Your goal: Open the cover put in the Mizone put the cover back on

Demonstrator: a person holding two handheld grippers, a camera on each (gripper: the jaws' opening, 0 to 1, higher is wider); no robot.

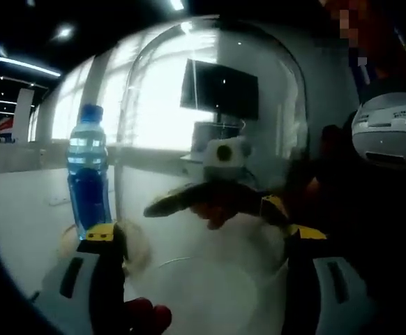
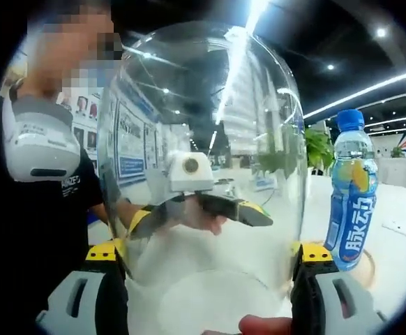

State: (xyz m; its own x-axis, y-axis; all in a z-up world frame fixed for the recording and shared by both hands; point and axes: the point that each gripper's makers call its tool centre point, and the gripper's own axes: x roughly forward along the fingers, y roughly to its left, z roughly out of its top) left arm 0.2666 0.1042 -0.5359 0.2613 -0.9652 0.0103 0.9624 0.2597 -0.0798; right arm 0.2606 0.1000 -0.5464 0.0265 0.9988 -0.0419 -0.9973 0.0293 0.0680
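While table-bound, one Mizone bottle (image 2: 350, 190), one clear cover (image 2: 203, 160), two hand-held grippers (image 1: 196, 276)

Your right gripper view gives you one clear label: the bottle (image 2: 351, 192) carries large white Chinese characters, 脉动, running down its blue wrap. The wall posters (image 2: 130, 143) behind the clear cover (image 2: 203, 160) hold print too small to read. In your left gripper view the bottle's (image 1: 88, 174) label is too blurred to read.

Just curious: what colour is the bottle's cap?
Blue; the bottle cap shows best in the right gripper view.
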